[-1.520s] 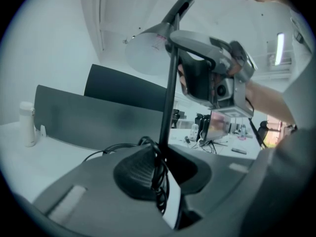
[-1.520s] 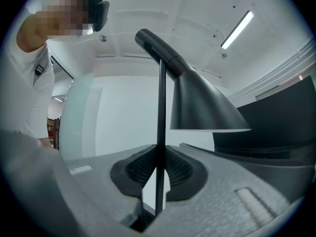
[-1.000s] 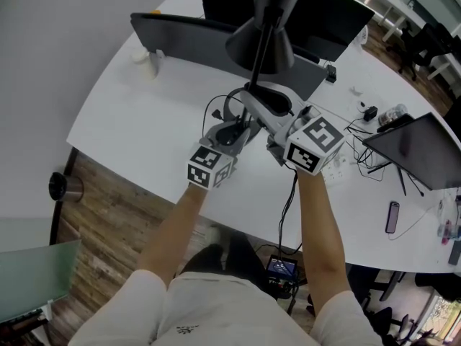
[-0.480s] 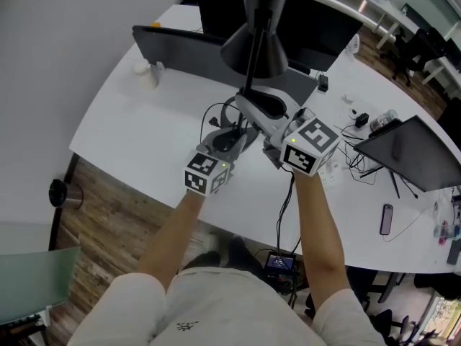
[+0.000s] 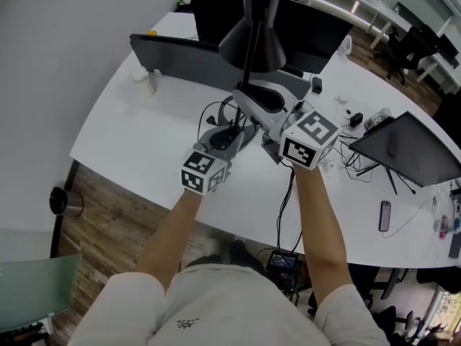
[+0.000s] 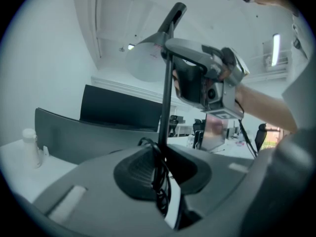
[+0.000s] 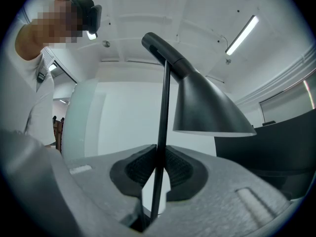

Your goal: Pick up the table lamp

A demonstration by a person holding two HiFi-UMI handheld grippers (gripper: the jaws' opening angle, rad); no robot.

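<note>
The black table lamp has a cone shade [image 5: 253,43] on a thin upright stem [image 5: 248,63]. My left gripper [image 5: 229,130] is shut on the lower stem [image 6: 166,98], with the lamp's coiled cord [image 6: 159,181] bunched between its pads. The right gripper [image 5: 251,101] comes in from the right and is shut on the stem [image 7: 162,132] slightly higher. In the right gripper view the shade [image 7: 207,107] hangs just above the jaws. In the left gripper view the right gripper [image 6: 212,78] shows beside the shade [image 6: 148,58]. The lamp's base is hidden under the grippers.
A dark curved panel [image 5: 187,55] and a black monitor [image 5: 317,20] stand behind the lamp on the white table [image 5: 137,143]. A small white bottle [image 5: 144,82] is at far left. A laptop [image 5: 410,146], cables [image 5: 360,157] and a phone [image 5: 384,215] lie to the right.
Both grippers have risen together with the lamp held between them; the shade has come closer to the head camera. The grips are unchanged.
</note>
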